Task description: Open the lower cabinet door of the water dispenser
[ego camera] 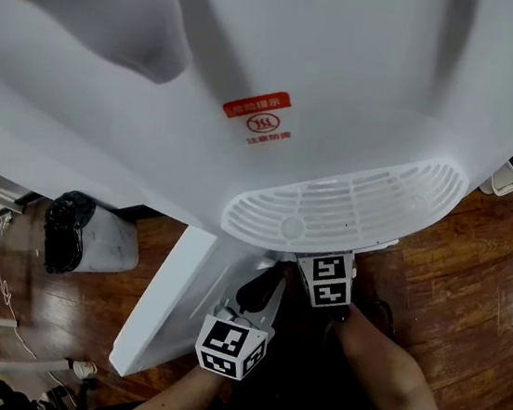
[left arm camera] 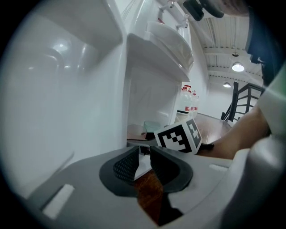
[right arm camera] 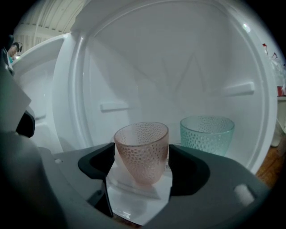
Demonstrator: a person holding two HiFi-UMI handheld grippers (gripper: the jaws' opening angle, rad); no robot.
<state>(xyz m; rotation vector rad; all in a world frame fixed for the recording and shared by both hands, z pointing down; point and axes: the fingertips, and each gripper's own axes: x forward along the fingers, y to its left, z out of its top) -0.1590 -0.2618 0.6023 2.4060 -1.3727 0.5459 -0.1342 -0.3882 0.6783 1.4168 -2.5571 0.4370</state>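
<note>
While the lower cabinet door [ego camera: 164, 300] of the water dispenser [ego camera: 347, 89] stands swung open, out to the left below the drip grille [ego camera: 350, 207], the left gripper [left arm camera: 142, 163] has its jaws nearly together, clamped on the door's thin edge. Door is a plain white flat panel. Right gripper [right arm camera: 141, 170] reaches into the cabinet, jaws closed on a pink dotted cup [right arm camera: 142, 150]. Green dotted cup [right arm camera: 207, 134] stands behind it, to the right.
</note>
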